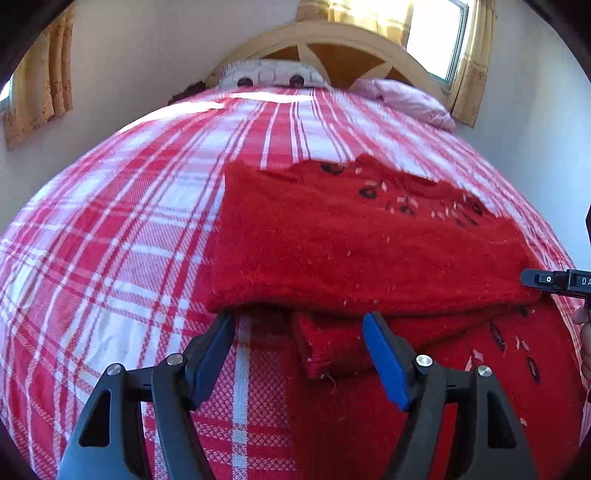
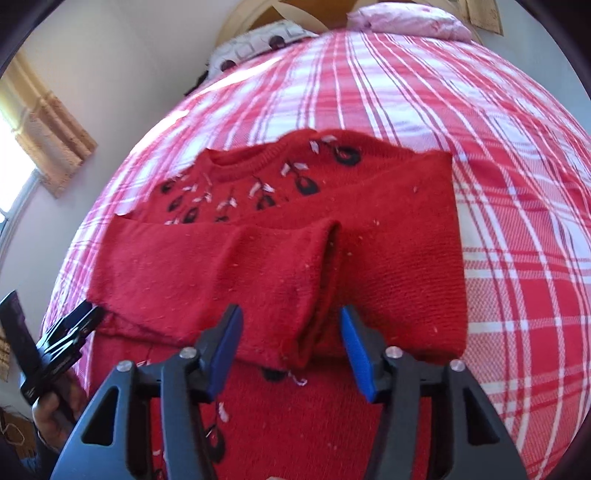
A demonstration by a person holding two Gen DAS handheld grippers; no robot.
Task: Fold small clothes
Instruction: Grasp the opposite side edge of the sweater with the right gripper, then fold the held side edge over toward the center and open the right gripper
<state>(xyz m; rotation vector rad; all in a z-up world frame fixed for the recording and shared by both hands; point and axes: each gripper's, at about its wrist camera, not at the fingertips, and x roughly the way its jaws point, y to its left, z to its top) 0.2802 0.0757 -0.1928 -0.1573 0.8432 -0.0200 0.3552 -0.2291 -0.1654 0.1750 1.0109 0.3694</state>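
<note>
On plaid bed [image 1: 110, 258]: red sweater [image 1: 351, 240] flat, sleeves folded in. Mid-fold. Left gripper [image 1: 299, 332] jaws apart at sleeve edge; right gripper [image 2: 291, 332] jaws apart astride cuff, not clamped. Next, prob.: pinch hem corners, fold up twd collar.

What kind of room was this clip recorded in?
Most likely a home bedroom: a bed with a red-and-white plaid cover, an arched wooden headboard with pillows below it, and a curtained window behind.
</note>
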